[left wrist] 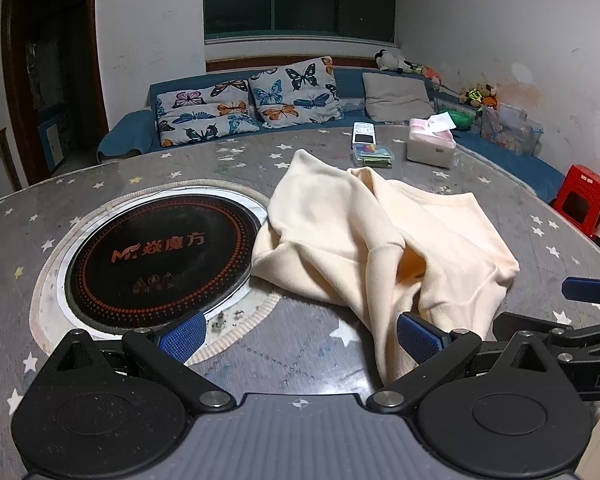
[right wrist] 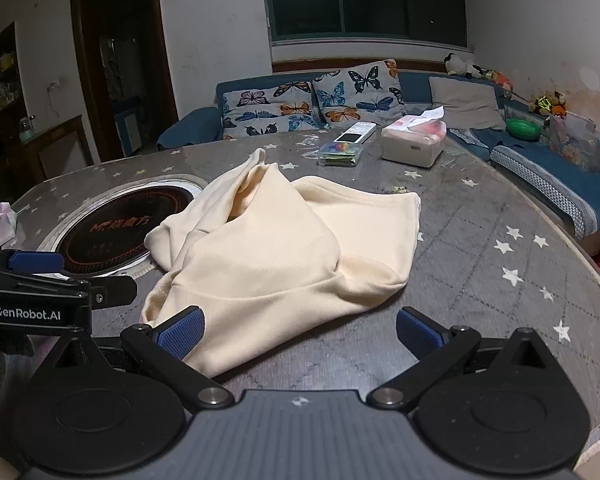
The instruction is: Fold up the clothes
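On the grey star-printed tabletop (left wrist: 100, 184), the round black induction cooktop (left wrist: 160, 256) set into the surface serves as the landmark. Nearer the camera than the cooktop, the left gripper (left wrist: 300, 336) hovers low over the tabletop with its jaws spread wide and nothing between them; its left blue pad lies over the cooktop's woven trim ring, and its right pad sits just at the near hem of the garment. Directly right of the cooktop lies the cream sweatshirt (left wrist: 340, 236), crumpled in a loose heap, its left edge overlapping the cooktop's rim and a sleeve trailing toward the near edge of the tabletop. In the right wrist view the same cream sweatshirt (right wrist: 268, 248) is bunched to the right of the cooktop (right wrist: 120, 228), one fold peaked upward at its far end. Right of the cooktop and beyond the garment, the right gripper (right wrist: 300, 336) also hangs close to the tabletop with its jaws wide apart and empty, its left pad touching or just over the sweatshirt's near hem; I cannot tell which. Farther back and to the right of the cooktop stand a small clear box of coloured items (left wrist: 372, 154) and a white tissue box (left wrist: 430, 142). Behind the tabletop runs a blue sofa (left wrist: 140, 128) with butterfly cushions (left wrist: 292, 92).
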